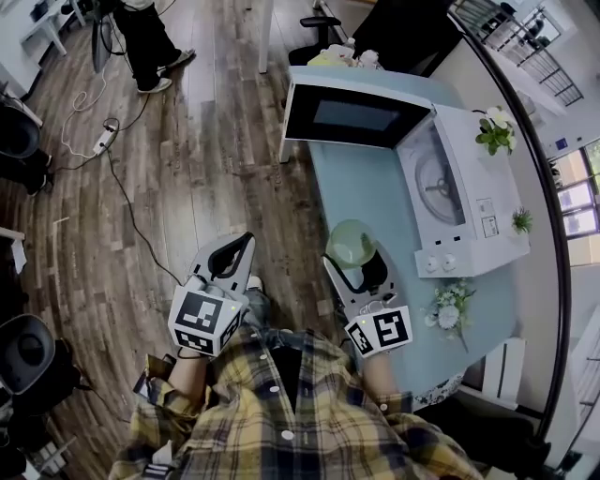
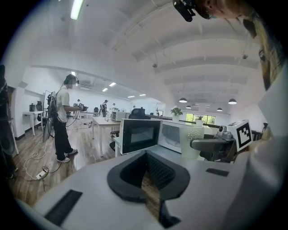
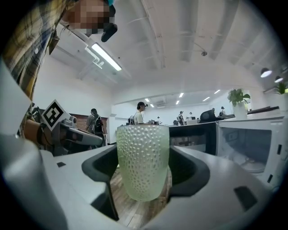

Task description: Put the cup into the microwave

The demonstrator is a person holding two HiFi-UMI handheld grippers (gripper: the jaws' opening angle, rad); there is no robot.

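Step in hand: carry. Right gripper (image 1: 357,266) clamps cup (image 3: 143,161) upright, lifted over counter (image 1: 366,202) near left edge, well apart from microwave (image 1: 469,202). Door (image 1: 352,117) already open. Left gripper (image 2: 146,173) jaws together, empty, beside counter. Next, likely: bring cup forward into cavity, level, clear of door.

Pale blue table (image 1: 370,202) with 1 white microwave (image 1: 459,197), door open, and 1 flower bunch (image 1: 448,309).

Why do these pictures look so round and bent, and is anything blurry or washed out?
Head view: a wide lens bows the table edge, right corners black. Left gripper view: same round black rim, the ceiling lamp glares white. Right gripper view: the cup is sharp, the strip light is washed out.
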